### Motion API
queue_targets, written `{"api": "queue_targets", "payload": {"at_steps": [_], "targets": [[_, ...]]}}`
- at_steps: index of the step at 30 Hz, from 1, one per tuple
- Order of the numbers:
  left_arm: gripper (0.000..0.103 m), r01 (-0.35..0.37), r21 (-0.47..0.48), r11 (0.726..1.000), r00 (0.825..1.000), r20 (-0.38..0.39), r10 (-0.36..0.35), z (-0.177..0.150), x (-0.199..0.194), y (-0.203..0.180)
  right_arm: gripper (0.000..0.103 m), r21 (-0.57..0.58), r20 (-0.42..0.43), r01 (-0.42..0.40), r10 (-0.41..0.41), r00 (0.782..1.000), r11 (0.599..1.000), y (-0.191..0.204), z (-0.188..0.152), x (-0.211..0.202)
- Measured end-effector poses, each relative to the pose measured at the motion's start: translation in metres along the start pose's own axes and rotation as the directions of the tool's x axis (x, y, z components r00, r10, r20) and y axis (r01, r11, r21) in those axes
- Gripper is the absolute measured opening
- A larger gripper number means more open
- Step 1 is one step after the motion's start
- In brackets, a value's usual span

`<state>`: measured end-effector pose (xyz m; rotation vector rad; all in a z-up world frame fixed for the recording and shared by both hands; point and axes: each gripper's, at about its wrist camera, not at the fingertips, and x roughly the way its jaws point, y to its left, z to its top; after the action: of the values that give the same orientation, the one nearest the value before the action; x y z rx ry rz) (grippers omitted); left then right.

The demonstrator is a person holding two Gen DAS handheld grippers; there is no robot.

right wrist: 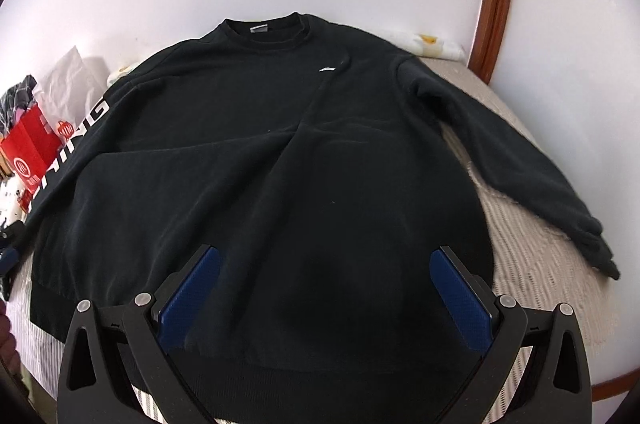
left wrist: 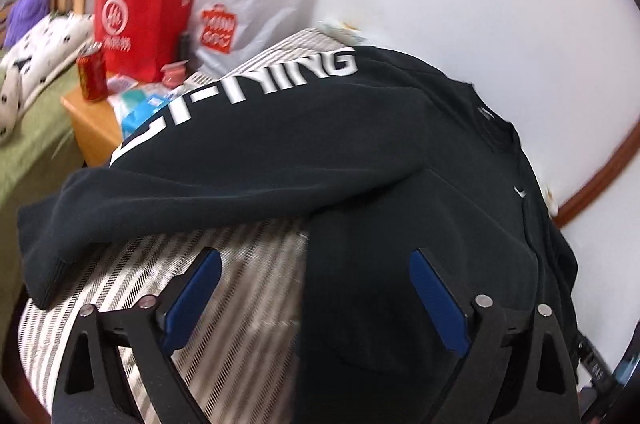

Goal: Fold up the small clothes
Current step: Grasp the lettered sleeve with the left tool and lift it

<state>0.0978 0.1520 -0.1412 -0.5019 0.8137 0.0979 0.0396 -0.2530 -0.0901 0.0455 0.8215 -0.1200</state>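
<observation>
Both spread, left tool (left wrist: 316, 288) and right tool (right wrist: 326, 284) above black sweatshirt (right wrist: 256, 152) hem; risked bunching both layers, or catching striped bed cover (left wrist: 248, 264).

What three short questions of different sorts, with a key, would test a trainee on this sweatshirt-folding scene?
1. True or false: the black sweatshirt is already folded into a neat square.
2. Multiple choice: the white lettering runs along (A) a sleeve, (B) the hem, (C) the collar.
3. Short answer: what stands between the jaws of the right gripper, and is it gripped?

Key
1. False: it lies spread flat on the striped bedcover, both sleeves out.
2. A.
3. The sweatshirt's lower body; no, the blue pads stand wide apart, nothing pinched. The left gripper is open too.
</observation>
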Motion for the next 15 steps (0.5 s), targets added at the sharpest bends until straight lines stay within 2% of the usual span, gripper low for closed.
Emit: {"api": "queue_targets", "payload": {"at_steps": [2, 5, 10, 11, 15], "targets": [[0.091, 0.020, -0.046, 0.999, 1.000, 0.009, -0.020, 0.001, 0.006, 0.010, 0.102, -0.018, 0.007, 0.005, -0.005, 1.000, 1.000, 0.005, 0.000, 0.001], [0.079, 0.045, -0.112, 0.993, 0.999, 0.026, -0.043, 0.007, 0.015, 0.021, 0.102, -0.057, 0.006, 0.028, -0.028, 1.000, 0.998, 0.013, -0.002, 0.005], [0.078, 0.113, -0.201, 0.973, 0.994, 0.038, -0.107, 0.019, 0.027, 0.033, 0.102, -0.119, -0.015, 0.071, -0.074, 0.997, 0.990, 0.021, -0.006, 0.014], [0.078, 0.115, -0.212, 0.970, 0.993, 0.042, -0.108, 0.021, 0.029, 0.034, 0.102, -0.126, -0.016, 0.079, -0.081, 0.997, 0.989, 0.022, -0.007, 0.015], [0.062, 0.037, -0.220, 0.975, 0.999, 0.035, -0.030, 0.029, 0.036, 0.035, 0.102, -0.127, -0.029, 0.085, -0.090, 0.996, 0.988, 0.020, -0.008, 0.020]]}}
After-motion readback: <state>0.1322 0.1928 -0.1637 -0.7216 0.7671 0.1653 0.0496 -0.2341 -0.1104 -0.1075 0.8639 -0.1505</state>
